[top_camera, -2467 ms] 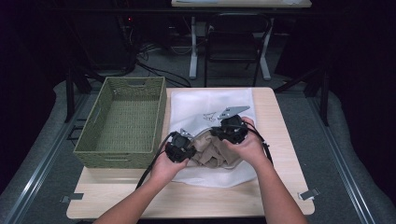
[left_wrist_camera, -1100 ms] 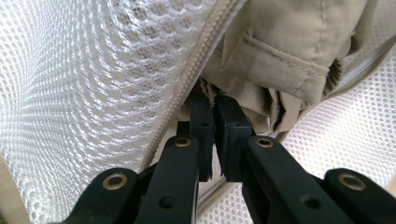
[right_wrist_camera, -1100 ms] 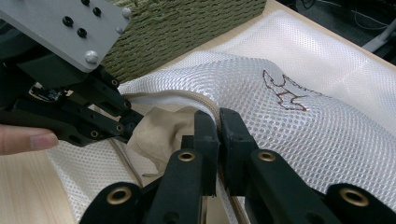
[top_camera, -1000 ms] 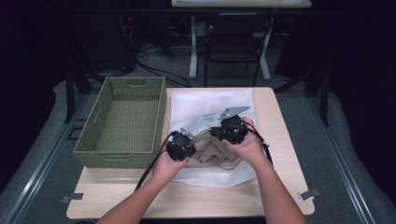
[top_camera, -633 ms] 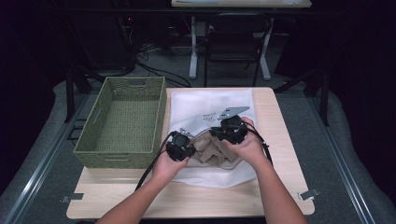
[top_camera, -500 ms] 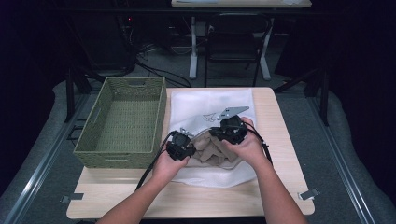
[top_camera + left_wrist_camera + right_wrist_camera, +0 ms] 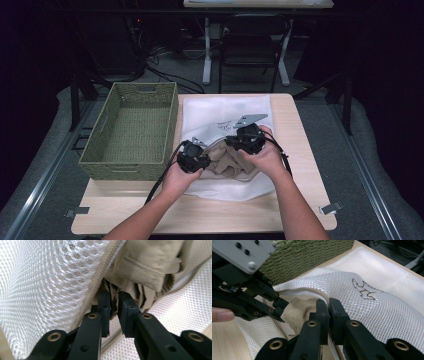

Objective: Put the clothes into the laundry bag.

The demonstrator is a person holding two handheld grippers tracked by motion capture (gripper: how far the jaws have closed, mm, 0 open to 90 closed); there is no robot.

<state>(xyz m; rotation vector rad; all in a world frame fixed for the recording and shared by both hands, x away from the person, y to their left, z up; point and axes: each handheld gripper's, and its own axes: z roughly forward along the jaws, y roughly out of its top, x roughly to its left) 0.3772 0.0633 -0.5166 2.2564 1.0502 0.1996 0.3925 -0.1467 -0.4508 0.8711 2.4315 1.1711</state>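
Observation:
A white mesh laundry bag point(image 7: 225, 112) with a small brown embroidered mark lies on the wooden table. A tan garment point(image 7: 222, 160) bulges out of its zippered mouth. My left gripper point(image 7: 192, 157) is at the mouth's left side. In the left gripper view, the left gripper point(image 7: 113, 293) is shut on a fold of the tan garment point(image 7: 147, 262) beside the mesh bag point(image 7: 50, 277). My right gripper point(image 7: 245, 139) is at the mouth's right side. In the right gripper view, the right gripper point(image 7: 328, 302) is shut on the zipper rim of the mesh bag point(image 7: 367, 272), and the left gripper point(image 7: 278, 307) pinches the garment point(image 7: 297, 310).
A green woven basket point(image 7: 132, 132) stands on the table's left half, close to the bag; its wall point(image 7: 312, 252) rises just behind the left gripper. Bare wood point(image 7: 200, 210) runs along the front edge. A chair and desk legs stand beyond the table.

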